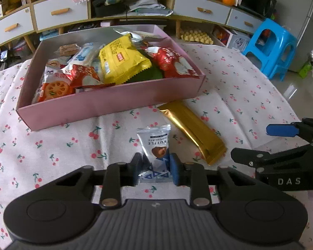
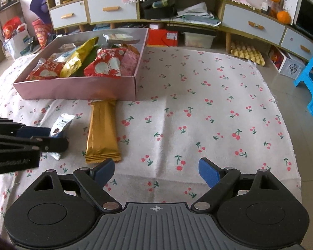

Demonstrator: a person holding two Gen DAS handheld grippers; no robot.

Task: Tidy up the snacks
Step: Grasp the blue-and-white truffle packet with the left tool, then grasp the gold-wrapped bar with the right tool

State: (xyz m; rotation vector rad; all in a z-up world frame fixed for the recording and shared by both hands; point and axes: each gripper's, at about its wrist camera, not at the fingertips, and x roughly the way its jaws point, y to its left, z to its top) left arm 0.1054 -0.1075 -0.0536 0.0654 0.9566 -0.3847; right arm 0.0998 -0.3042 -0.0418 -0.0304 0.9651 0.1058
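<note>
The left gripper (image 1: 155, 171) has its fingers closed on the lower end of a small truffle chocolate packet (image 1: 156, 148) lying on the cherry-print tabletop (image 2: 198, 108). Just beside it lies a gold snack bar (image 1: 193, 130), near the right gripper (image 2: 155, 174), whose fingers are spread apart and empty. Beyond sits a pink box (image 1: 106, 106) full of snacks.

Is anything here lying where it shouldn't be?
Two snacks are outside the pink box: a gold bar wrapper on the cherry-print cloth with one end against the box's front wall, and a small truffle packet, which the left gripper is pinching. The right gripper is open and empty.
</note>
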